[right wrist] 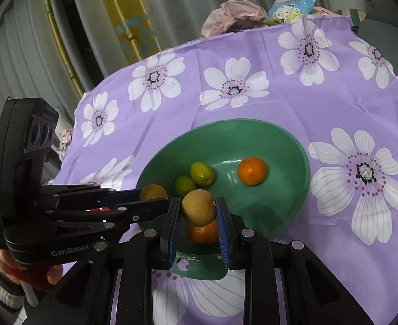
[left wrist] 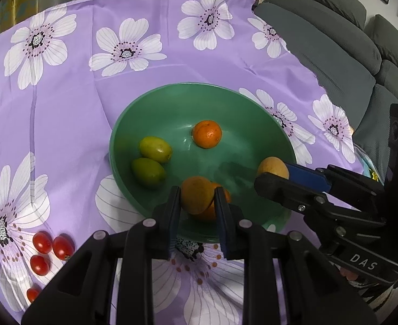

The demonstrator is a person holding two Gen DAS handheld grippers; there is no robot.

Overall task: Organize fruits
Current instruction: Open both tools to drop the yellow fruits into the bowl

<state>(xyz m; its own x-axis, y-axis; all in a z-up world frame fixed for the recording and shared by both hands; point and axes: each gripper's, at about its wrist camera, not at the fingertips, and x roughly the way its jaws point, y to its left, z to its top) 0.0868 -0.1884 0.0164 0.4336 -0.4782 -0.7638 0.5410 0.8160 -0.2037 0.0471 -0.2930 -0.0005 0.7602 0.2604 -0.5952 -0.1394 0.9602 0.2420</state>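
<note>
Inside green bowl (left wrist: pixel 253 103): two oranges (left wrist: pixel 207 133), two limes (left wrist: pixel 155 149).

White letters "DAS" stand on the black body of the right gripper (left wrist: pixel 272 178), seen from the left wrist; "GenRobot" stands in white on the black body of the left gripper (right wrist: pixel 155 197) (a small white label beside it is too fine to read)

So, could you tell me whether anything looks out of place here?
The cherry tomatoes lie loose on the tablecloth, outside the green bowl that holds the other fruit.
</note>
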